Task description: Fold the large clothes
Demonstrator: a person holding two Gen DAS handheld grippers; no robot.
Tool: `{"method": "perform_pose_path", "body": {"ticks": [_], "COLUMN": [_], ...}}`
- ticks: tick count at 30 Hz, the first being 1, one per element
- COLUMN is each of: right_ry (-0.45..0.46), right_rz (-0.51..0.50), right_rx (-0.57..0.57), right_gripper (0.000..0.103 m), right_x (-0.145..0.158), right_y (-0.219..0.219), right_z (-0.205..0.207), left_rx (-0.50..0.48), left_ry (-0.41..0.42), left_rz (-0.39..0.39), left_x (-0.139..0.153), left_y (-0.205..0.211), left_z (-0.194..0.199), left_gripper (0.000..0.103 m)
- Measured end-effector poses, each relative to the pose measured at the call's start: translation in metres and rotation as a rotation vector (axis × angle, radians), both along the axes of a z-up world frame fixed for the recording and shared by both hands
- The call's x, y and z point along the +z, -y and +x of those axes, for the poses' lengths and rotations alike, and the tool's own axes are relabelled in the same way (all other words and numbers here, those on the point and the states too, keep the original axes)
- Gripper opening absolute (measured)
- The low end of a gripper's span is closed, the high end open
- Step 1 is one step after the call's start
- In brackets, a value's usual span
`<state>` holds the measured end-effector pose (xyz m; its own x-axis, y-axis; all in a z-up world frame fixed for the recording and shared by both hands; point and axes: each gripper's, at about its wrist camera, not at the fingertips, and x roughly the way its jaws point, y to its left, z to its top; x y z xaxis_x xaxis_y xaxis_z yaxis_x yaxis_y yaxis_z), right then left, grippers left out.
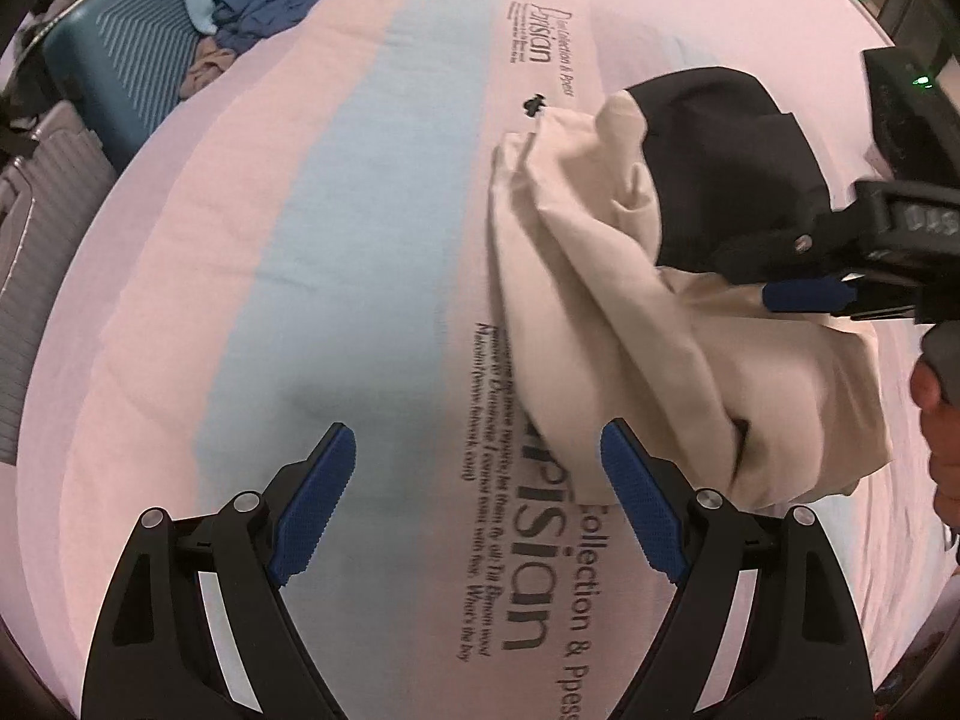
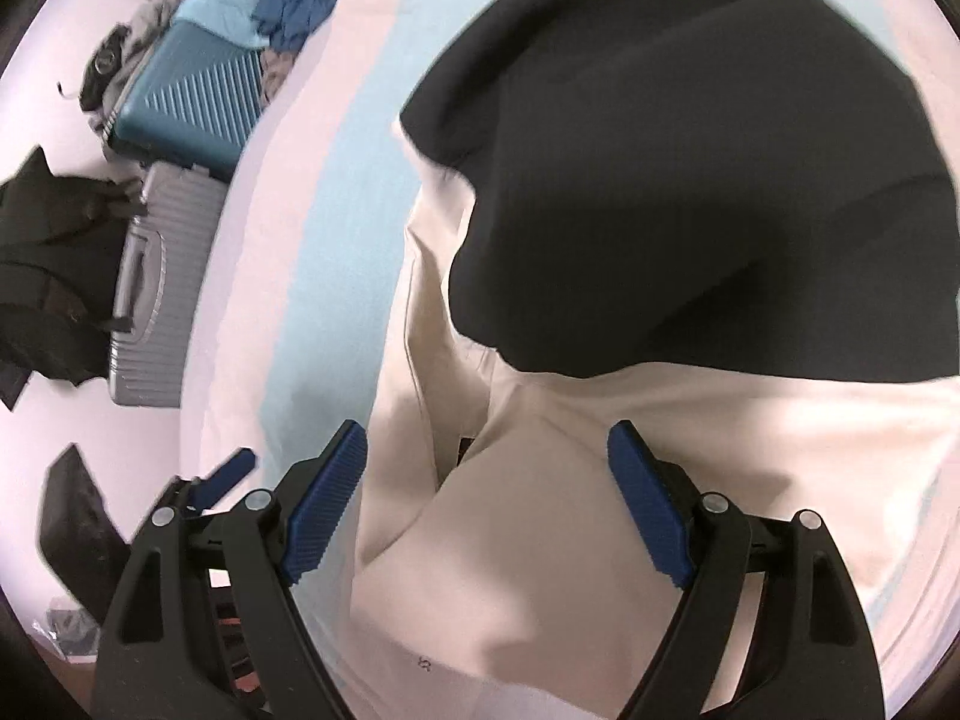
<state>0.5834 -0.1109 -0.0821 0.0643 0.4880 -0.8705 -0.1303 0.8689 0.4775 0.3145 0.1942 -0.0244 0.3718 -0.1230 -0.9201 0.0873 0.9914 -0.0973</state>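
Observation:
A cream garment (image 1: 654, 324) lies bunched on the pink bed sheet (image 1: 372, 210), with a black garment (image 1: 726, 162) heaped on its far end. My left gripper (image 1: 477, 492) is open and empty, just left of the cream cloth's near edge. My right gripper shows in the left wrist view (image 1: 804, 294) at the right, over the pile. In the right wrist view the right gripper (image 2: 486, 492) is open, its fingers either side of a cream fold (image 2: 510, 540), with the black garment (image 2: 708, 192) just beyond.
A teal suitcase (image 1: 126, 66) and a grey suitcase (image 2: 156, 282) stand beside the bed at the left. Blue clothes (image 1: 270, 0) lie heaped at the far left corner. The sheet has a light blue stripe (image 1: 372, 240) and printed text (image 1: 528, 552).

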Motion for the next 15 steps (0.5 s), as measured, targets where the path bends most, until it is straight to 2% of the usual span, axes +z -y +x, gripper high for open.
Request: {"method": "perform_pose_path", "body": {"ticks": [3,5,6,11,15], "right_ry": [0.015,0.041,0.057,0.092,0.109], "right_rz": [0.002,-0.017,-0.018,-0.040,-0.083], "right_rx": [0.000,0.014,0.023,0.025,-0.016], "right_gripper": [0.080,0.080,0.080,0.080,0.080], "right_x": [0.005,0.011,0.016,0.035,0.036], "right_y": [-0.002,0.000,0.003,0.039,0.072], "right_z": [-0.013,-0.013,-0.015,-0.017,-0.014], "left_rx": [-0.009,-0.015,-0.012,-0.009,-0.060], "left_ry": [0.006,0.013,0.017,-0.008,0.004], "left_rz": [-0.005,-0.011,-0.024,-0.111,-0.113], "left_x": [0.005,0.010,0.013,0.025,0.036], "left_y": [0.009,0.016,0.017,0.021,0.037], "left_z": [0.000,0.000,0.003,0.024,0.047], "left_gripper": [0.083,0.092,0.093,0.097,0.097]}}
